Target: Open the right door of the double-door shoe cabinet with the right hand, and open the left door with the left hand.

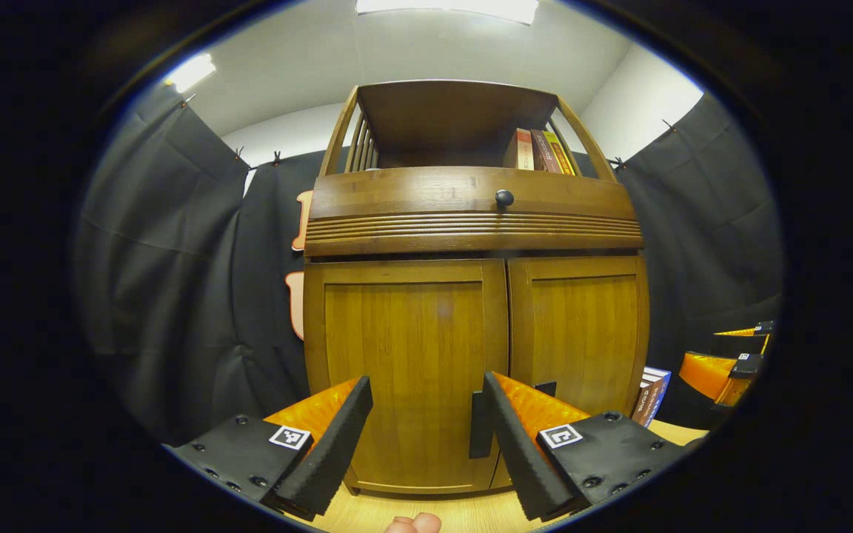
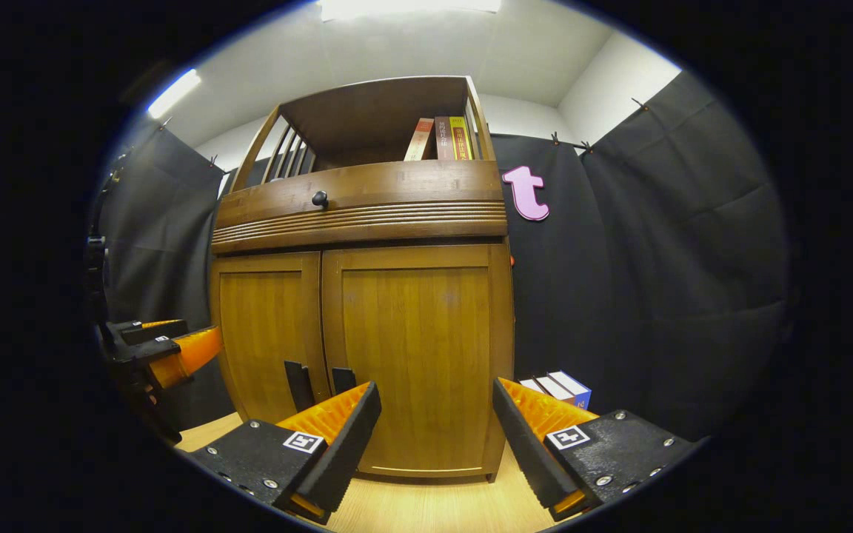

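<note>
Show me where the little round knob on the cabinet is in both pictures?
Left gripper view: the knob sits right of centre on the drawer front, above the door seam.
Right gripper view: the knob sits left of centre on the same drawer front.
Shared landmark: the books on the top shelf.

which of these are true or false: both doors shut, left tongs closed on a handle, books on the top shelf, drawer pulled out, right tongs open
1. Both doors are shut. True: the left door and right door sit flush.
2. The left tongs are closed on a handle. False: they are open, short of the left handle, touching nothing.
3. Books stand on the top shelf. True.
4. The drawer is pulled out. False: it looks pushed in, its knob untouched.
5. The right tongs are open. True: they face the right door, gripping nothing.
</note>
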A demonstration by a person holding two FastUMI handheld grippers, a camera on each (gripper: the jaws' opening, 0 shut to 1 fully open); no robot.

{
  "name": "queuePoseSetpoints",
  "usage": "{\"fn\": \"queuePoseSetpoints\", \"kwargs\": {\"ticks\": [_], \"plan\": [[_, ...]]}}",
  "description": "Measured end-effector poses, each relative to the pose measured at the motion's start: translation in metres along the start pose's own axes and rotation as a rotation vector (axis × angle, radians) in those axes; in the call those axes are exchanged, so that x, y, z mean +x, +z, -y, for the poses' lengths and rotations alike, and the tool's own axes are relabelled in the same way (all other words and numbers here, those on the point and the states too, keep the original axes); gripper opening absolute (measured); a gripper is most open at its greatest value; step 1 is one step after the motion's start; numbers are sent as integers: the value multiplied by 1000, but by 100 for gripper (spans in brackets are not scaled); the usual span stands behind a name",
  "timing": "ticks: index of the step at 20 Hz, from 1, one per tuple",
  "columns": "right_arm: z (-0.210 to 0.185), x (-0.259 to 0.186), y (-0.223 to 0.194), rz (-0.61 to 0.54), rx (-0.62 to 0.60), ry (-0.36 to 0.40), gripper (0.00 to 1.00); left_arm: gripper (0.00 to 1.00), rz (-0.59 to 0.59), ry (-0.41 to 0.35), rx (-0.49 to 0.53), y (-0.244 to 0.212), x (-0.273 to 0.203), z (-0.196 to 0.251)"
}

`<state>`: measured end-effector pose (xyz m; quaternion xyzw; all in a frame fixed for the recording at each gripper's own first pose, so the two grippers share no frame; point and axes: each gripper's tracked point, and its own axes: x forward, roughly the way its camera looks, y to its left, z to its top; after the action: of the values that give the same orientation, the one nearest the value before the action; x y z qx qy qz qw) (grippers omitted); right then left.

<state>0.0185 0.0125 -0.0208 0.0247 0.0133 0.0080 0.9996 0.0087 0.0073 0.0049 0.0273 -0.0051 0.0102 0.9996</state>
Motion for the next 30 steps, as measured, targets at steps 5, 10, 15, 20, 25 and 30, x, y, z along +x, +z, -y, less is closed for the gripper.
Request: {"fn": "queuePoseSetpoints", "kwargs": {"ticks": [5,10,15,20,25,30], "plan": [[-9,3,-3,-2,-11,22,94,95,-2,21,2,-1,-2,-8],[-18,8,-6,-14,-6,42,94,98,-13,30,0,-4,-2,-11],[-29,16,-10,-23,-25,69,94,96,-6,34,-9,-3,-1,-11],[-50,37,-5,-5,-44,117,94,96,-13,44,-16,-4,-3,-14],[-79,77,-28,-30,-61,188,94,97,-2,52,-5,0,-12,-23],[-107,116,-57,-59,-96,213,94,96,11,79,-5,6,-25,-35]]}}
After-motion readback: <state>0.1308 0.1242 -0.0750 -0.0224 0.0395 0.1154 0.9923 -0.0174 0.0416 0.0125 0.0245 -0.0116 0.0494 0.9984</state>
